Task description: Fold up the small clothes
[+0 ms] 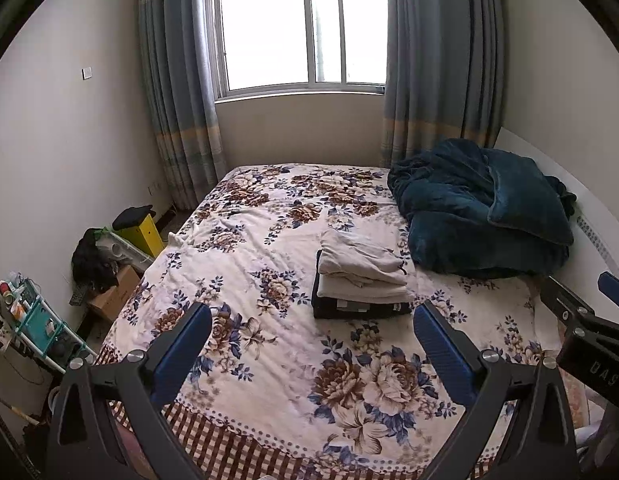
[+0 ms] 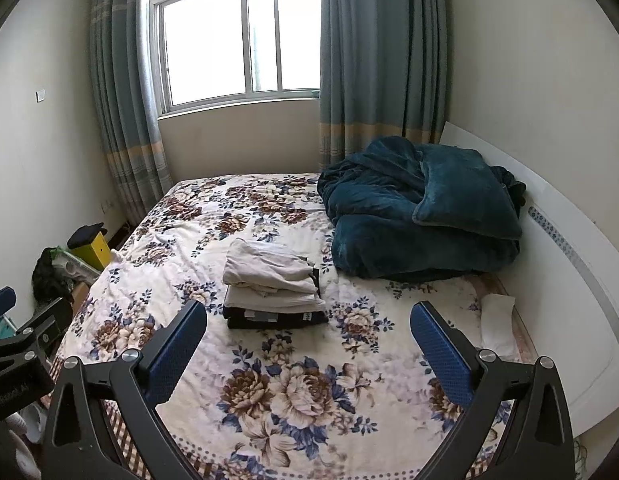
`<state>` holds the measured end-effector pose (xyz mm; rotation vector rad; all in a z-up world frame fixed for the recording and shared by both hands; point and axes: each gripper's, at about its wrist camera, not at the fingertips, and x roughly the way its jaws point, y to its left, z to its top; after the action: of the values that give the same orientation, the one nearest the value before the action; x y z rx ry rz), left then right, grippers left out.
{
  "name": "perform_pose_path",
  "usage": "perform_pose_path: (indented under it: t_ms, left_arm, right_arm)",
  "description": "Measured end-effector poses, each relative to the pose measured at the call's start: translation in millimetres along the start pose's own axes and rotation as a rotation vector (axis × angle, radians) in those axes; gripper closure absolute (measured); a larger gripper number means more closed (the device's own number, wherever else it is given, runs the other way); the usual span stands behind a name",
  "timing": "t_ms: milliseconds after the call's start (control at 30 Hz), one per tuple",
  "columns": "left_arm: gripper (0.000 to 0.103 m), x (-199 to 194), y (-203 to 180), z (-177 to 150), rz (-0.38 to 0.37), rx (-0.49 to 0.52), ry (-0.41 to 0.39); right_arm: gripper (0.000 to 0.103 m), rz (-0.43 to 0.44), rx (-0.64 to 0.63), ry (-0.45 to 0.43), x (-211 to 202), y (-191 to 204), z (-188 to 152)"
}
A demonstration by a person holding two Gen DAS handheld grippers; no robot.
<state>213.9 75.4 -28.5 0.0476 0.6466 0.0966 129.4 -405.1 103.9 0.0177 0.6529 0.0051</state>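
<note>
A stack of folded clothes [image 1: 361, 280] lies on the floral bedspread [image 1: 269, 352], cream pieces on top of dark ones; the same stack [image 2: 273, 286] shows in the right wrist view. My left gripper [image 1: 312, 314] hangs open above the near part of the bed, short of the stack, with nothing between its blue pads. My right gripper [image 2: 308, 312] is open too, also empty and just short of the stack. Part of the right gripper [image 1: 589, 320] shows at the right edge of the left wrist view, and part of the left gripper [image 2: 13, 332] at the left edge of the right one.
A bundled teal blanket [image 1: 481, 208] sits at the bed's far right by the white headboard [image 2: 569, 264]. A white cloth [image 2: 496, 320] lies near the headboard. Boxes and clutter [image 1: 109, 264] fill the floor left of the bed. Curtains frame the window [image 1: 297, 28].
</note>
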Motion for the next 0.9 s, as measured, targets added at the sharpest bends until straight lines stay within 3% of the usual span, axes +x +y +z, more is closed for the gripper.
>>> perform_pose_path:
  t_ms: [900]
  left_arm:
    - [0.000, -7.5, 3.2, 1.0, 0.015, -0.015, 0.002]
  right_arm:
    - [0.000, 0.015, -0.013, -0.006, 3.3, 13.7, -0.6]
